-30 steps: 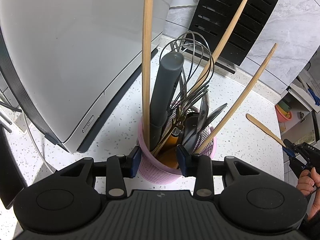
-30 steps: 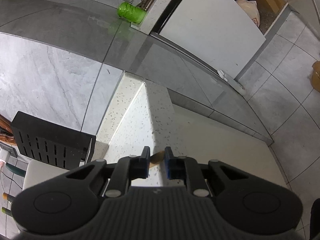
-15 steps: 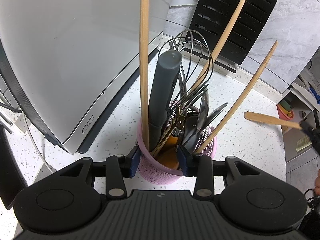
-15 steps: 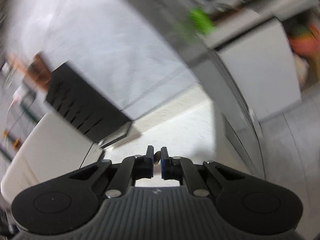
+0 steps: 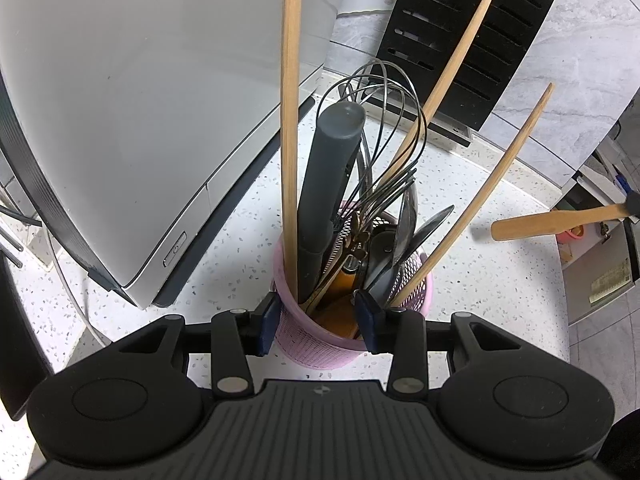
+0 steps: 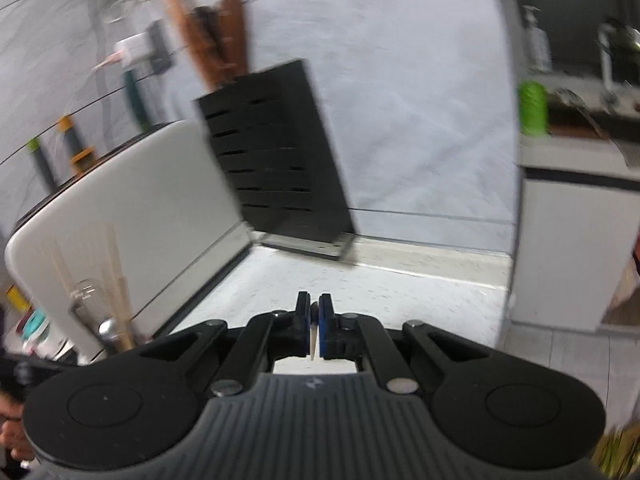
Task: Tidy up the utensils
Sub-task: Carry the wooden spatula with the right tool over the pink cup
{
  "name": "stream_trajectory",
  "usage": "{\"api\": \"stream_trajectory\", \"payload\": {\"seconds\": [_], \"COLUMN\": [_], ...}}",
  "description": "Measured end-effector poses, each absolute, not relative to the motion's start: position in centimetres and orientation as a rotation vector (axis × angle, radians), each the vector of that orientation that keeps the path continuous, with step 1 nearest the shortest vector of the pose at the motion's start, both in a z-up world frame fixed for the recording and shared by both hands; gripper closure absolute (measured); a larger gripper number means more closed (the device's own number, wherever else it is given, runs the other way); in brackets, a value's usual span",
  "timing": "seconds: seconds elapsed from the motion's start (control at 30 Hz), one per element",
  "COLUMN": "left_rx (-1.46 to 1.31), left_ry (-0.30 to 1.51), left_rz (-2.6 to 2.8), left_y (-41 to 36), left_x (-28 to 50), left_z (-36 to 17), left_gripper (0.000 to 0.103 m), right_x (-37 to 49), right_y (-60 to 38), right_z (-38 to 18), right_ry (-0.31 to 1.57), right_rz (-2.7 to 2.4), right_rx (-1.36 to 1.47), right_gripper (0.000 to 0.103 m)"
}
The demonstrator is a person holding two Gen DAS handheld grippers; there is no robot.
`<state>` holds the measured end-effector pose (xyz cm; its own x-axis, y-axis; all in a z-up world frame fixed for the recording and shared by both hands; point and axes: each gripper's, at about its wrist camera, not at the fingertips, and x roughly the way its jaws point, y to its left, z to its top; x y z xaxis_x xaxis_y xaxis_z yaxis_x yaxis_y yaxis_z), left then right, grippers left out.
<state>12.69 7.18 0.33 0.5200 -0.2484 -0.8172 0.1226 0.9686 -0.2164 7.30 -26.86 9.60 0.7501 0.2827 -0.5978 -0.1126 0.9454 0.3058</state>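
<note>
The left gripper (image 5: 316,322) clamps the rim of the pink holder (image 5: 320,340), likely steadying it on the counter (image 5: 500,280). The right gripper (image 6: 314,322), jaws just closed, pinches a wooden spatula (image 5: 556,222) edge-on, carried toward the crowded holder. Its handle end is cut off; the right view is blurred.

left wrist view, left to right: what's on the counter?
White appliance → pink utensil holder pinched by left gripper → wooden spatula, held by right gripper at the frame edge.
</note>
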Motion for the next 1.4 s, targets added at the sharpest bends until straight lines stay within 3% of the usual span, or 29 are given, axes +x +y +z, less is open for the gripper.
{"api": "stream_trajectory", "payload": {"seconds": [0.53, 0.97, 1.4], "left_rx": [-0.205, -0.248, -0.254], "left_ry": [0.972, 0.953, 0.942], "left_rz": [-0.212, -0.201, -0.228], "left_y": [9.5, 11.8, 11.7], "left_x": [12.4, 12.0, 11.5], "left_z": [1.0, 1.3, 1.7], "left_gripper": [0.057, 0.057, 0.057], "right_x": [5.8, 6.1, 10.7], "right_y": [-17.6, -12.4, -8.0], "right_z": [18.1, 18.4, 13.6], "right_ry": [0.676, 0.71, 0.867], "right_rz": [0.506, 0.625, 0.672], "right_rx": [0.053, -0.024, -0.054], "right_gripper": [0.103, 0.103, 0.103]}}
